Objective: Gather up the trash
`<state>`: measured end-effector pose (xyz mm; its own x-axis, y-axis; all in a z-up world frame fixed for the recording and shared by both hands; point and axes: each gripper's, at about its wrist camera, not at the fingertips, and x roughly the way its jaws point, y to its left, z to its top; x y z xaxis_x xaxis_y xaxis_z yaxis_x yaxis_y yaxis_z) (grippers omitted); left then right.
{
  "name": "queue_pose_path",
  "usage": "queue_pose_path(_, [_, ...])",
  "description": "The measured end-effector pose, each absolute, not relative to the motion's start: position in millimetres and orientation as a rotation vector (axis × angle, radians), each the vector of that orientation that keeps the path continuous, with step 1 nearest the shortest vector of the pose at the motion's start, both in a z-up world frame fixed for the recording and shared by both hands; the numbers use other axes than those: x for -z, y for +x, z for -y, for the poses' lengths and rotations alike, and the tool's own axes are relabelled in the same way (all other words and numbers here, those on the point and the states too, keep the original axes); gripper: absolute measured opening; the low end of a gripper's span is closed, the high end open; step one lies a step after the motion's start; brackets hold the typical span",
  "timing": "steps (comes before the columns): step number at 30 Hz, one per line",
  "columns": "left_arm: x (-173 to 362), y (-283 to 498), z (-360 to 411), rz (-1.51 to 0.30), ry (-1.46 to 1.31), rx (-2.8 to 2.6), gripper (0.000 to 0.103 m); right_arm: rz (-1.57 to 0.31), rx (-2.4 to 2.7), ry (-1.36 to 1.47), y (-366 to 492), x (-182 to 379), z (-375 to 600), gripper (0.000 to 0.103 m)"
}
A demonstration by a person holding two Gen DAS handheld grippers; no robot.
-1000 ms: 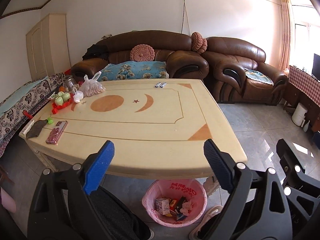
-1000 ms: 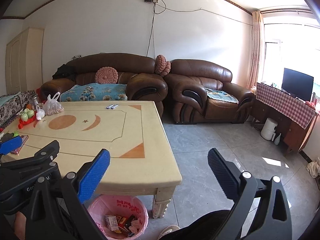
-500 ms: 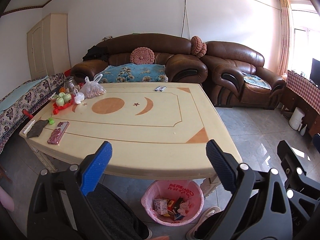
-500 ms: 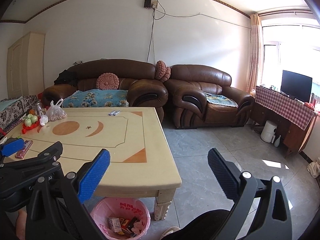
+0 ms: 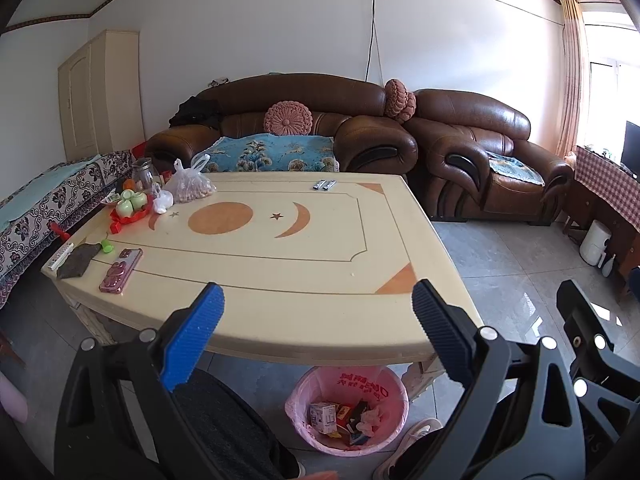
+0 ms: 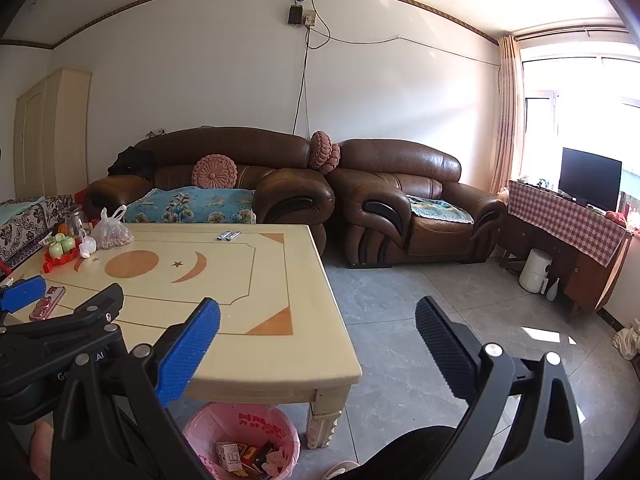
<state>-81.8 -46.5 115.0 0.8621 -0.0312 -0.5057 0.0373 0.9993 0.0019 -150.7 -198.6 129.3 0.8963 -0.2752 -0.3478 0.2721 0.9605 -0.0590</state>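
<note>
A pink-lined trash bin (image 5: 346, 414) stands on the floor under the table's near edge, holding small boxes and wrappers; it also shows in the right wrist view (image 6: 242, 442). My left gripper (image 5: 316, 336) is open and empty, held above the near edge of the cream table (image 5: 280, 264). My right gripper (image 6: 318, 344) is open and empty, beside the table's near right corner. Two small wrappers (image 5: 324, 185) lie at the table's far edge.
On the table's left side are a pink phone (image 5: 121, 265), a dark cloth (image 5: 78, 260), a red tray with green cups (image 5: 130, 208) and a plastic bag (image 5: 190, 188). Brown sofas (image 5: 480, 160) stand behind. Tiled floor (image 6: 440, 300) lies to the right.
Both grippers have tilted upward and drawn back a little, so the table and bin sit lower in view. Both stay open and empty.
</note>
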Motion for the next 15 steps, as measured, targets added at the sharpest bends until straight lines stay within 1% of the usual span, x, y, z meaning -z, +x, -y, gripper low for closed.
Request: queue_pose_path(15, [-117.8,-83.6,44.6,-0.518,0.020,0.030,0.093,-0.359,0.281,-0.011,-151.1,-132.8,196.2,0.096])
